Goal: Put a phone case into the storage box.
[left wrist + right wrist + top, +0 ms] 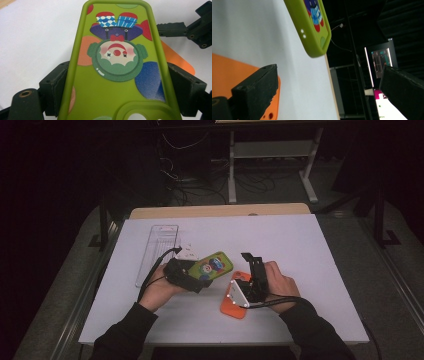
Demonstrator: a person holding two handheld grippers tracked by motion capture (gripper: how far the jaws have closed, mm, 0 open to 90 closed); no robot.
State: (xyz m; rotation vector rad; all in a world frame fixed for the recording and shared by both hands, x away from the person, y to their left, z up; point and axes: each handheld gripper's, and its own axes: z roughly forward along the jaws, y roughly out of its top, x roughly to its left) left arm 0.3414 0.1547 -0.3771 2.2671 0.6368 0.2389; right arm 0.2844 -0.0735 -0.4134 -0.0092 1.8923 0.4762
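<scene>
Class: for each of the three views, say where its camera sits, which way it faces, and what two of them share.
High view: above the table, facing forward and down; both forearms enter below.
Left gripper view: rides the left gripper, shut on the green phone case.
Right gripper view: rides the open right gripper above the orange case.
Shared: all three show the green phone case.

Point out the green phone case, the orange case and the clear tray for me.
green phone case [112, 82]: left gripper view, on its printed back between the jaws.
orange case [233, 308]: high view, on its near end on the table.
clear tray [159, 240]: high view, on its flat transparent middle.
</scene>
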